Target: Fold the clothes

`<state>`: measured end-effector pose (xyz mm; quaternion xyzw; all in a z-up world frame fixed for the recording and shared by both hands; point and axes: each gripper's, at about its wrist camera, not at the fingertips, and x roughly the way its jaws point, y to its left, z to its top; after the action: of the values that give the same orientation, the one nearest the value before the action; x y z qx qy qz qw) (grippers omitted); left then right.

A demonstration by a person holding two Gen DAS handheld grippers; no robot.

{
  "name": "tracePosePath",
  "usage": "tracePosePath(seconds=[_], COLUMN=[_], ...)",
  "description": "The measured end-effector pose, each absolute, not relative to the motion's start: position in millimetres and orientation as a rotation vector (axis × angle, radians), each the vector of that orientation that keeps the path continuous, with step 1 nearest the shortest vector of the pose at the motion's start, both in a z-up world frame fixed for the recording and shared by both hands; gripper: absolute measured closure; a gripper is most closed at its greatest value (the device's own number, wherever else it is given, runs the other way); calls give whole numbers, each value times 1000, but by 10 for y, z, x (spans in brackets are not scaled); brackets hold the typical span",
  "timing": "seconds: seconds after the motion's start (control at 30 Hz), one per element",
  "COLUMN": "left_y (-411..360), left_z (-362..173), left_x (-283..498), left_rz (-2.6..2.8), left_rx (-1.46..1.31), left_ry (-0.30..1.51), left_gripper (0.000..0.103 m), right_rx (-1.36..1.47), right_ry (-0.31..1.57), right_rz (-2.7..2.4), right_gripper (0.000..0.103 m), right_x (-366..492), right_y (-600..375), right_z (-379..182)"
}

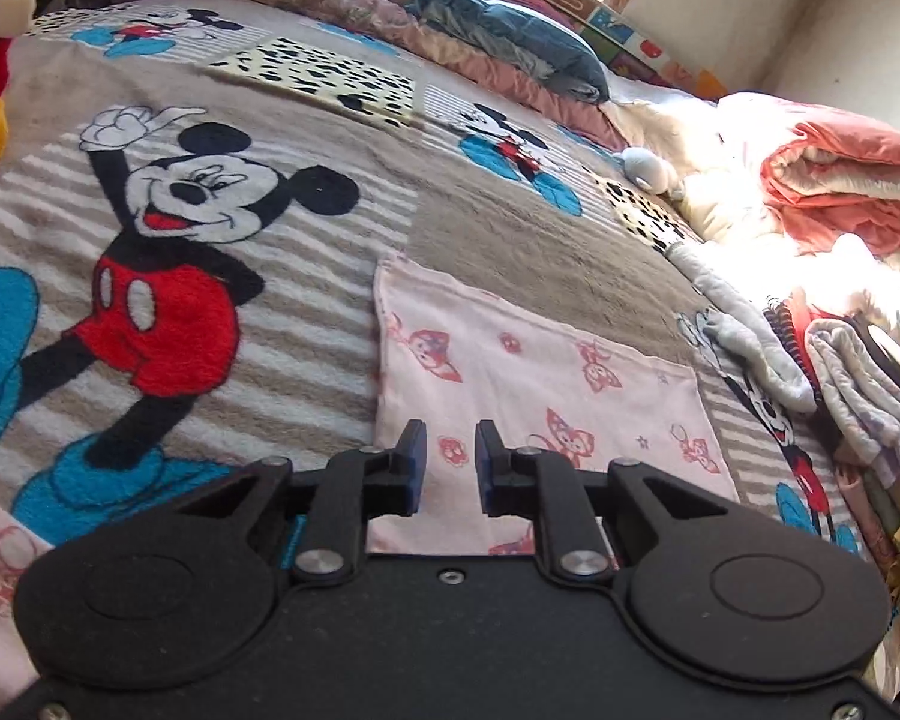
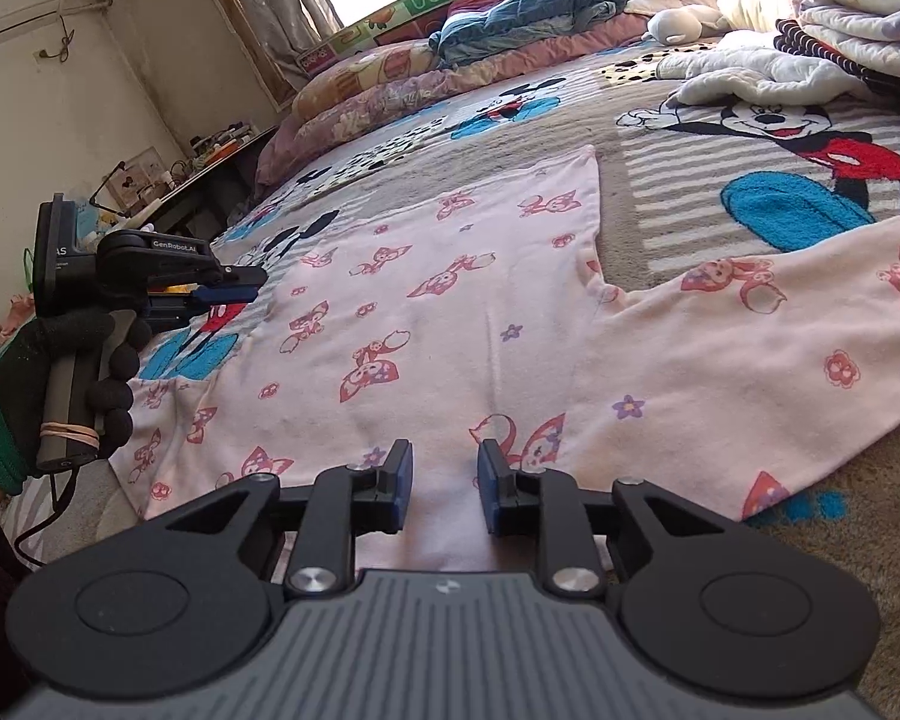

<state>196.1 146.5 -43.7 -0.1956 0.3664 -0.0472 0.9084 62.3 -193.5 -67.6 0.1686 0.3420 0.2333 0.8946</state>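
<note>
Pink trousers with a fox and flower print (image 2: 438, 324) lie spread flat on the Mickey Mouse blanket (image 2: 678, 192). One leg runs away from me, the other (image 2: 780, 324) runs to the right. My right gripper (image 2: 444, 468) is open and empty, low over the waist end. My left gripper (image 1: 450, 462) is open and empty over a leg of the trousers (image 1: 510, 372). In the right wrist view the left gripper (image 2: 252, 285) hovers at the trousers' left edge, held by a black-gloved hand (image 2: 84, 372).
Pillows (image 2: 390, 90) and a blue folded garment (image 2: 522, 6) line the far side of the bed. A heap of clothes and bedding (image 1: 840, 192) lies at one side. A small grey plush toy (image 1: 648, 168) lies near it. A desk with clutter (image 2: 168, 174) stands left of the bed.
</note>
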Motion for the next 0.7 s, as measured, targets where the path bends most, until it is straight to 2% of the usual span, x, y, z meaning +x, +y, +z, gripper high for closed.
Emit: tracePosePath(seconds=[0.03,0.07,0.3,0.4,0.47,0.57,0.63,0.7], left_y=[1457,1471,1734,1921,2060,2071,1926,1771], left_z=[-511,-546,-245,-262,-314,-327,-294,-329], left_x=[2022,2045,1428,1091,881,757,759,770], left_rz=[-56,-24,-97,-69,-66,-77,-106,-168], left_rx=[-375,-367,-570,-682,-801,-857,-809,-822], left_ry=[800,813,655,627,605,605,626,644], left_gripper=[74,80,77,77,77,77,77,75], right_rx=[363,377,475,529,555,584,583,603], right_ry=[703,693,626,679,732,695,657,637], right_rz=[493,502,517,461,382,322,265,239], right_gripper=[71,70,67,64,76,78,54,53], right_x=[637,660,1366,1742,1890,1781,1646,1507], right_y=[-1933,-1934,-1979,-2054,-2162,-2349,-2473,-2573], right_z=[-660,-640,-544,-689,-818,-795,-770,-751])
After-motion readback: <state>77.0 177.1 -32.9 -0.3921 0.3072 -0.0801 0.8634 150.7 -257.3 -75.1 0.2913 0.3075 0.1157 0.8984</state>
